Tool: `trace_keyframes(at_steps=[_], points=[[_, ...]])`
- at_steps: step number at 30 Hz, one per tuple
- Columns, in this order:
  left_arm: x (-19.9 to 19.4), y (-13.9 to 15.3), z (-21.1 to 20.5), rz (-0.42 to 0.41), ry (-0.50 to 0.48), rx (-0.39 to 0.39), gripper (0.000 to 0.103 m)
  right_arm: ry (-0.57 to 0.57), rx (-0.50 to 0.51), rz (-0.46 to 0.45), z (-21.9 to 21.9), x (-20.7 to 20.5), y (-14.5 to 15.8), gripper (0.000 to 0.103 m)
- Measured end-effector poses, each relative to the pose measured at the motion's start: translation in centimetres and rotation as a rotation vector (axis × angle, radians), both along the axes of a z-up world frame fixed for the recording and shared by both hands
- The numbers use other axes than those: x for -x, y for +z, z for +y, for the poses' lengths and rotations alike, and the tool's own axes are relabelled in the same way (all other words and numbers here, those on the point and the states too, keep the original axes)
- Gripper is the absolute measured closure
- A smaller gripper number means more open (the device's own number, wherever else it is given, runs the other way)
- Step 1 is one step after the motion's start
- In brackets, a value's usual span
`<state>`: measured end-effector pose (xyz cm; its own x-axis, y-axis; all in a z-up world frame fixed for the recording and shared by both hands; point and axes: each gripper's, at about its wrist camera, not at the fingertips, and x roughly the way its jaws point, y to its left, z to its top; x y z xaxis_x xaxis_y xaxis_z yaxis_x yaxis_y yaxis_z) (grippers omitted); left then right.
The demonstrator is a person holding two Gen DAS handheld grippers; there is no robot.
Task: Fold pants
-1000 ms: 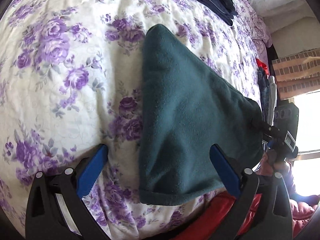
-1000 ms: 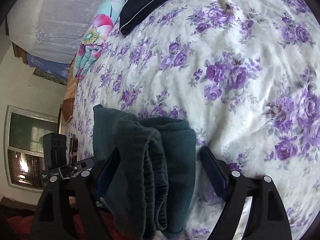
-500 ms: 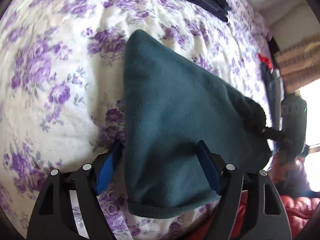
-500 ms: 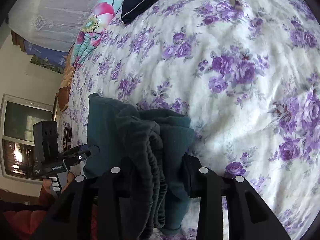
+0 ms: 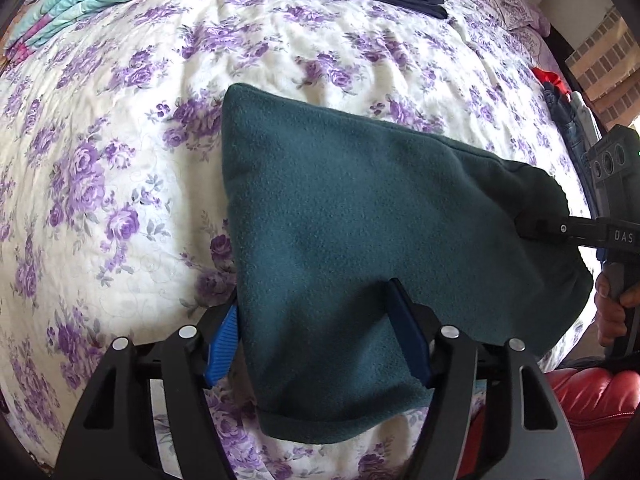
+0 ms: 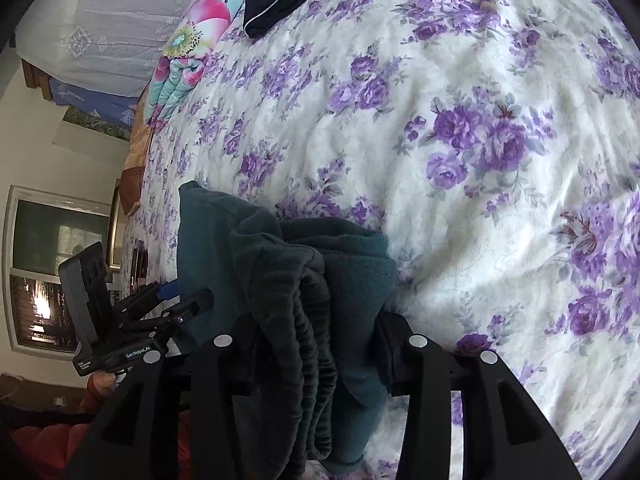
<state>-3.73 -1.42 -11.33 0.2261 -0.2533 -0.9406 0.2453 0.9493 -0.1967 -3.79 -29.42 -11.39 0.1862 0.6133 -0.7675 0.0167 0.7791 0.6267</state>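
Grippers [image 5: 316,332] [image 6: 308,356] point steeply down, pinching pants [image 5: 360,216].

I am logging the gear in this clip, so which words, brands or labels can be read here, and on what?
"DAS": white letters on the black body of the right gripper, cut off at the picture's edge.
"GenRobot.AI": white letters on the body of the left gripper.
Small white label beside that brand: too small to read.
Blue cloth under the white curtain: faint print, too blurred to read.
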Motion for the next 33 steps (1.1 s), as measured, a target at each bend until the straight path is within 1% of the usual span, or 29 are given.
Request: trace_keyframes(at_steps=[4, 6, 8, 9, 13, 20, 23, 25, 29, 33], points=[[0.1, 0.1, -0.2, -0.011, -0.003, -0.012, 0.04, 0.01, 0.021, -0.004, 0.3, 0.0, 0.2, 0.059], [0.1, 0.2, -0.3, -0.023, -0.007, -0.025, 0.043, 0.024, 0.062, -0.016, 0.7, 0.0, 0.5, 0.061], [0.2, 0.5, -0.3, -0.035, -0.008, -0.04, 0.048, 0.039, 0.099, -0.032, 1.3, -0.1, 1.0, 0.062], [0.2, 0.6, -0.3, -0.04, -0.007, -0.047, 0.05, 0.046, 0.115, -0.041, 1.5, -0.1, 1.2, 0.064], [0.2, 0.9, 0.1, -0.05, 0.008, -0.054, 0.062, 0.076, 0.158, -0.082, 2.1, 0.0, 2.1, 0.073], [0.2, 1.6, 0.3, -0.073, 0.011, -0.075, 0.076, 0.134, 0.217, -0.183, 3.3, 0.1, 5.1, 0.076], [0.2, 2.3, 0.5, -0.092, 0.018, -0.079, 0.082, 0.147, 0.223, -0.218, 3.7, 0.0, 6.5, 0.076], [0.1, 3.0, 0.7, -0.1, 0.028, -0.055, 0.087, 0.15, 0.221, -0.241, 3.8, -0.2, 7.3, 0.077], [-0.5, 4.7, 0.6, -0.143, 0.032, -0.045, 0.087, 0.132, 0.196, -0.279, 3.8, -1.0, 9.2, 0.077], [-2.1, 6.0, 0.3, -0.157, 0.037, -0.018, 0.089, 0.113, 0.185, -0.315, 3.5, -2.4, 10.7, 0.078]])
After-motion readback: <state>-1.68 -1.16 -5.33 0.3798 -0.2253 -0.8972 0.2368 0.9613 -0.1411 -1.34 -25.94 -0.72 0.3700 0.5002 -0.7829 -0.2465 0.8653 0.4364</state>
